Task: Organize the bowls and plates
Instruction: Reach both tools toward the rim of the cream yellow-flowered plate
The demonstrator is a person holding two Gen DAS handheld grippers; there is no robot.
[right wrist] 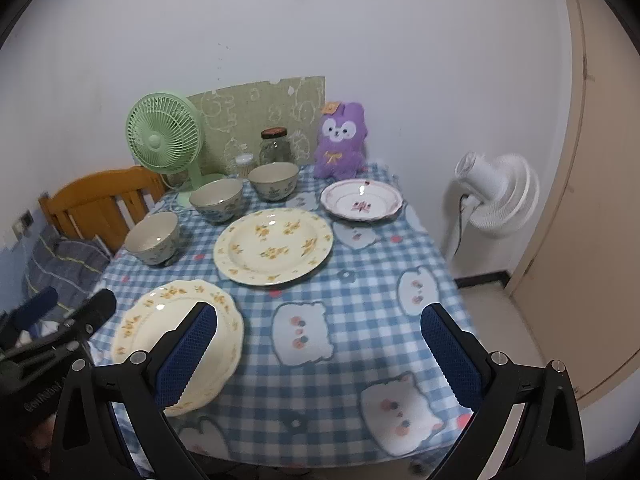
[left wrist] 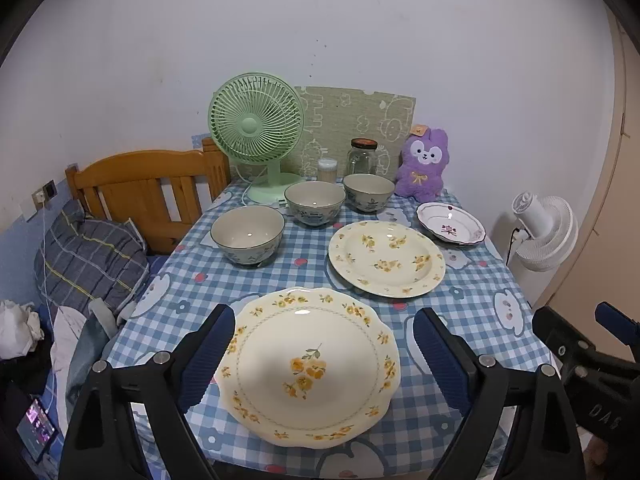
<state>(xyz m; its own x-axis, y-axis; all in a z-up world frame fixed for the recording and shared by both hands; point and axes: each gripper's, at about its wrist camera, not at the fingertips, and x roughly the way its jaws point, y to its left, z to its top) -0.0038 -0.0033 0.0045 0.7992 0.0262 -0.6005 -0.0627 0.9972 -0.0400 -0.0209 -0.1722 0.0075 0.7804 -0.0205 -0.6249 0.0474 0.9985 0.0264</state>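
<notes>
A scalloped cream plate [left wrist: 308, 364] [right wrist: 168, 328] with yellow flowers lies at the table's near edge. My left gripper [left wrist: 324, 322] hangs open above it, one finger on each side, pads clear of it. Behind it lies a round cream flowered plate [left wrist: 386, 258] [right wrist: 274, 245], and a small white plate with pink trim [left wrist: 450, 224] [right wrist: 361, 200] at the far right. Three grey-rimmed bowls run in a row: near left [left wrist: 248, 234] [right wrist: 152, 240], middle [left wrist: 315, 202] [right wrist: 216, 200], far [left wrist: 368, 192] [right wrist: 274, 180]. My right gripper [right wrist: 320, 316] is open over bare cloth, right of the scalloped plate.
A blue checked cloth [right wrist: 360, 272] covers the table. At the back stand a green fan [left wrist: 256, 128], a glass jar [left wrist: 362, 156], a small container [left wrist: 327, 169] and a purple plush toy [left wrist: 424, 164]. A wooden bed frame [left wrist: 148, 188] is left, a white floor fan [right wrist: 498, 196] right.
</notes>
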